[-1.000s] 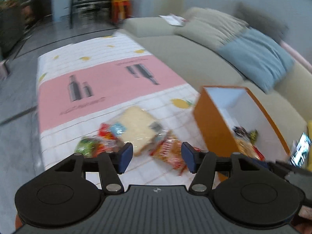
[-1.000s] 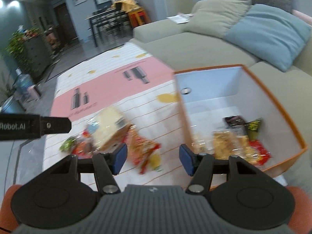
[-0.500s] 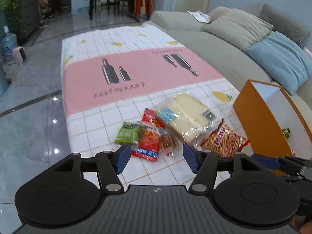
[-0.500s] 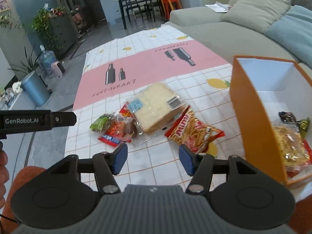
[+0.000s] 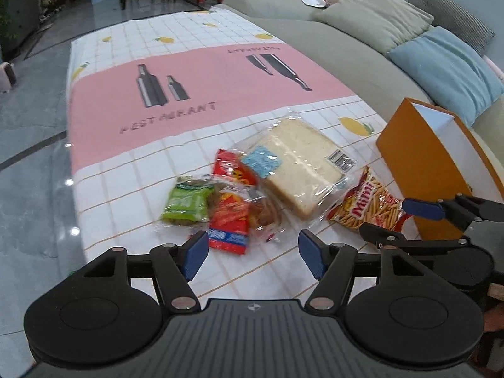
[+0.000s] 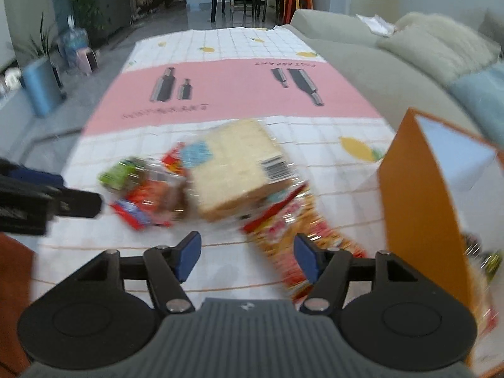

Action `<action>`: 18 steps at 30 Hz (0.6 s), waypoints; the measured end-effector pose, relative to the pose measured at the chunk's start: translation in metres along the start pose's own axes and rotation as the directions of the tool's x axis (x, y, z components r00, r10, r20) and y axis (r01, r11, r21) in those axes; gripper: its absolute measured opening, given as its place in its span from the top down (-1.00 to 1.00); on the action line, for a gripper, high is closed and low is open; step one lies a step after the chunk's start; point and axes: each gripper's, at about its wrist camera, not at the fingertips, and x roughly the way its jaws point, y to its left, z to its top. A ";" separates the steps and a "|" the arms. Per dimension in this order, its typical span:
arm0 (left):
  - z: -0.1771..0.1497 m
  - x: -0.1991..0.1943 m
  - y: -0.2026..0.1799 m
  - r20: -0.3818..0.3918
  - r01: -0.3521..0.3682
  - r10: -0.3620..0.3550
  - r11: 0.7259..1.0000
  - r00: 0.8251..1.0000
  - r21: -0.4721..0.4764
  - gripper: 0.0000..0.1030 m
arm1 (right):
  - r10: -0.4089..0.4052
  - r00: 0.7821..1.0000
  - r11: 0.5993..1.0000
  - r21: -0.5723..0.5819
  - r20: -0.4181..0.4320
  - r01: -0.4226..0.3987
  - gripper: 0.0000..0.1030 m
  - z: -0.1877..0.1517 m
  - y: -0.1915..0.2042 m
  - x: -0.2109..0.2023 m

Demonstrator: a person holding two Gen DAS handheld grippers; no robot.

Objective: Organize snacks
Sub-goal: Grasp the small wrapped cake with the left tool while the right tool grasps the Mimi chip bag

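Glossy clear plastic wraps the bread [image 5: 302, 170]; floor [image 5: 34, 157] polished.

The left gripper [image 5: 253, 253] pointed steeply downward, its blue-padded fingers [image 5: 196, 252] spread wide with nothing between them; its jaws had just been opening further. The right gripper [image 6: 245, 256] was angled down likewise, its fingers [image 6: 188, 256] apart and gripping nothing, and its jaws had also just been widening. In the left wrist view the right gripper [image 5: 406, 220] reached in from the right edge, turned on its side, just beside the left one. The right wrist view was blurred.
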 end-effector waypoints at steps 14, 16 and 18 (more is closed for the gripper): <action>0.016 0.067 -0.017 -0.105 -0.035 0.035 0.999 0.994 -0.001 -0.41 | -0.076 0.997 0.984 -0.163 0.002 0.075 -0.28 -0.017 -0.020 0.040; 0.017 0.073 -0.016 -0.111 -0.046 0.046 0.999 0.993 -0.004 -0.40 | -0.071 0.998 0.984 -0.161 0.000 0.070 -0.36 -0.018 -0.018 0.042; 0.018 0.077 -0.017 -0.116 -0.049 0.047 0.999 0.992 -0.009 -0.40 | -0.067 0.998 0.985 -0.158 -0.003 0.065 -0.39 -0.019 -0.018 0.044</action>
